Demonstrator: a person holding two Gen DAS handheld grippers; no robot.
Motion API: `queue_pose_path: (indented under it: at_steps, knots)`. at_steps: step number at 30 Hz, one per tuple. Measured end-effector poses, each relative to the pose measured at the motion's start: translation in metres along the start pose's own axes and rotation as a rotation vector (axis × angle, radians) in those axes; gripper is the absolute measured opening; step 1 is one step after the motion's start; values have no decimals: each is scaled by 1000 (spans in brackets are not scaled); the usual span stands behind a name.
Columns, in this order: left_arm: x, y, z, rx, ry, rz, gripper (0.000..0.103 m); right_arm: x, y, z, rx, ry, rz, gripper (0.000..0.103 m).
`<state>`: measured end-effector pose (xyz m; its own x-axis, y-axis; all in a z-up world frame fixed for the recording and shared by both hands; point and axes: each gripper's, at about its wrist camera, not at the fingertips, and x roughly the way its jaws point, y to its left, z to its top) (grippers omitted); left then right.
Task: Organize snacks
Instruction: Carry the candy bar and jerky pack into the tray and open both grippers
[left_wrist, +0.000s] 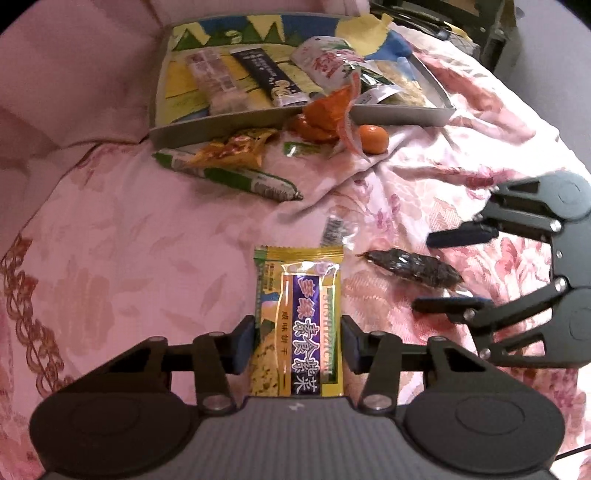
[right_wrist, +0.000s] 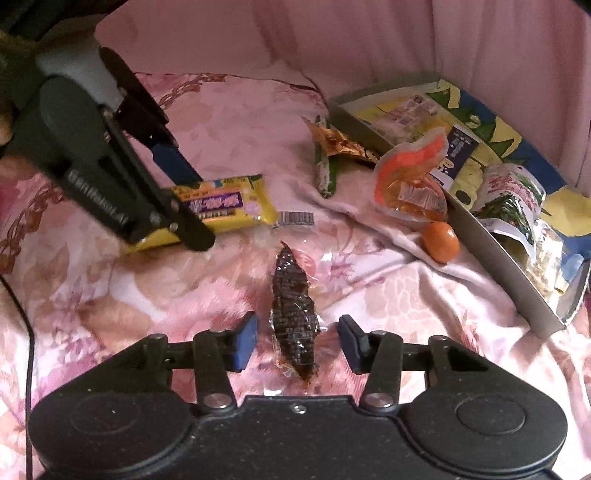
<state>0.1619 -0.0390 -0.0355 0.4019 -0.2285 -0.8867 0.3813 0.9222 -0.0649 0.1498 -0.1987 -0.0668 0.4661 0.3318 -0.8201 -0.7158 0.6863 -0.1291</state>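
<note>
The left gripper (left_wrist: 298, 345) is clamped on a yellow cracker pack (left_wrist: 297, 321): its blue pads (left_wrist: 244, 343) press both long edges of the wrapper, which has a purple band with white characters down the middle, green at one corner and a crimped top seam. The pack lies on the pink floral bedspread (left_wrist: 129, 258), its length pointing away from the camera

The right gripper (right_wrist: 297, 341) straddles a dark brown snack (right_wrist: 293, 314) sealed in clear, glossy film. Its jaws stand apart, with bedspread showing on both sides between the pads (right_wrist: 246, 341) and the film. The snack is long and tapered, with a thin reddish tip at the far end, and lies flat on the cloth just right of the cracker pack

Farther back, a grey tray (left_wrist: 255, 123) lined with a yellow, blue and green picture holds several packets. An orange pouch (left_wrist: 328, 110) hangs over its front wall, a mandarin (left_wrist: 373, 138) sits just beside that, and a green sausage stick (left_wrist: 236, 177) with a brown-gold sachet (left_wrist: 236, 147) on top lies near the front wall
</note>
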Motion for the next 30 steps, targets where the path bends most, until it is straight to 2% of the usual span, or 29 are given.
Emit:
queue_pose_path:
  at_steps: [2,9,15,18,22,30]
  knots:
    - [-3,1,-3,-12,-5,0,52,-6,7,-5,-33,-16,-32,49]
    - [-21,-2,-9,-11,-62,24,52,-21,41,-24,-311,-88,-217,49]
    - [-34,-6,-4,-28,-113,34,52,-33,42,-31,-402,-128,-347,49]
    - [-40,-6,2,-33,-130,32,52,-42,36,-31,-397,-168,-386,49]
    - [-51,-6,16,-37,-180,36,52,-60,23,-27,-330,-246,-402,49]
    - [-68,-6,71,-105,-330,20,52,-74,-18,-2,-193,-329,-480,49]
